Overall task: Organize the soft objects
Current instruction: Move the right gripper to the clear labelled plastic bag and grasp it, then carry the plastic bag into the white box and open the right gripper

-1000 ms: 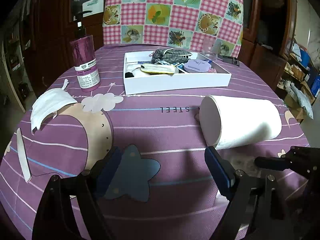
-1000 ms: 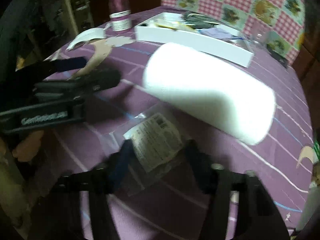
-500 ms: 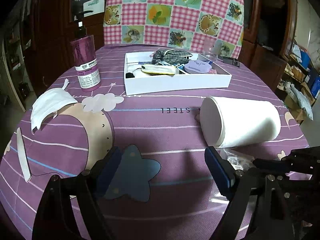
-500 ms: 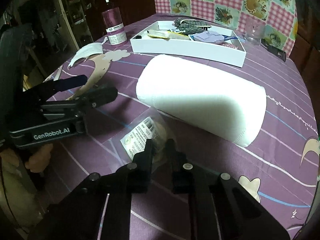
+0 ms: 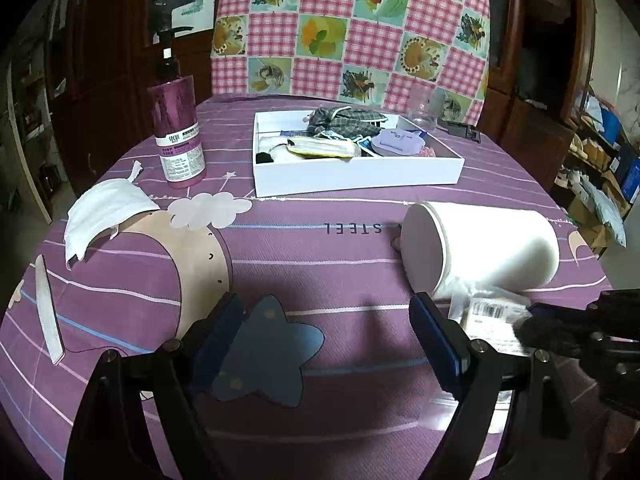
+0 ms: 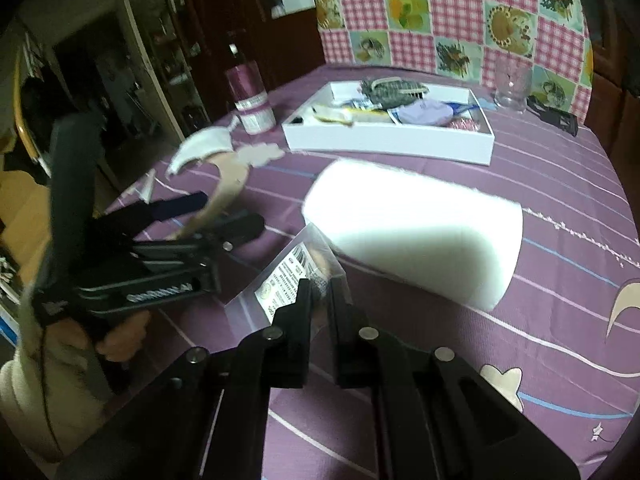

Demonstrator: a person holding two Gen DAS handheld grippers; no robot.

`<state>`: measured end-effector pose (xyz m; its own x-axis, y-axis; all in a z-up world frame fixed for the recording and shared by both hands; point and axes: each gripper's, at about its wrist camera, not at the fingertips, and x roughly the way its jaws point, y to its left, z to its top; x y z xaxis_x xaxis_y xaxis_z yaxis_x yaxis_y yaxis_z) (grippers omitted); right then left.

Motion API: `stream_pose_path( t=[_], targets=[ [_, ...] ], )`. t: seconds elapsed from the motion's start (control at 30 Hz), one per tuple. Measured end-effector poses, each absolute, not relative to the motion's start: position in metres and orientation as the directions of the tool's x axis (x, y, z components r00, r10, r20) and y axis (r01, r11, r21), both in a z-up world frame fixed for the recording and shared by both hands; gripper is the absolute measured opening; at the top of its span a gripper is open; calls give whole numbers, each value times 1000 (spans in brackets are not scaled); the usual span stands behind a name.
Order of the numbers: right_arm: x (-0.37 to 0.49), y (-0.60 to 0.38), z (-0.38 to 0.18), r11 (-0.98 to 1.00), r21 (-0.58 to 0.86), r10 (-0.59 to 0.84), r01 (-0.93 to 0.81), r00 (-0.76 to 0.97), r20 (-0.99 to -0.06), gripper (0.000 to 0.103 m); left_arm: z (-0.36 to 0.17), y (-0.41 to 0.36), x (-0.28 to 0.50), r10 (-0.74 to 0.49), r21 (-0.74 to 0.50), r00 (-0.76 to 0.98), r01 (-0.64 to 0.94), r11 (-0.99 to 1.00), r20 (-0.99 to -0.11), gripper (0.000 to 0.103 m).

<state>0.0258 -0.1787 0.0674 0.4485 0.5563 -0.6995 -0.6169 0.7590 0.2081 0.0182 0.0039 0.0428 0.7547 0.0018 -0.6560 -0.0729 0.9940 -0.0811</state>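
Packet (image 6: 298, 276), a clear labelled bag beside the white roll (image 6: 416, 236), is pinched at its near edge by the right gripper (image 6: 320, 292), whose jaws have just been closing, presumably for transfer to the tray (image 6: 384, 144), while the left gripper (image 5: 328, 332) is held wide apart and empty.

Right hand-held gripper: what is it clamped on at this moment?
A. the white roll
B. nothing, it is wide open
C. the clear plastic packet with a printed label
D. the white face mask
C. In the right wrist view the right hand-held gripper has just been closing, and its fingers pinch the clear plastic packet, lifting it beside the white roll.
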Motion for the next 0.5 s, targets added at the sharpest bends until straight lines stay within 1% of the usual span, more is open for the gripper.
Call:
stream_pose_path(
  t=[0.23,0.5],
  targets=[
    [22,-184,77,736,257,616,-627,459,-640,9,48,3,13,-16,-102,781,-61,993,-624,85],
    [27,-190,77,749,295,623,-593,479,-619,9,51,5,10,-17,-119,800,-68,991,-600,85]
  ],
)
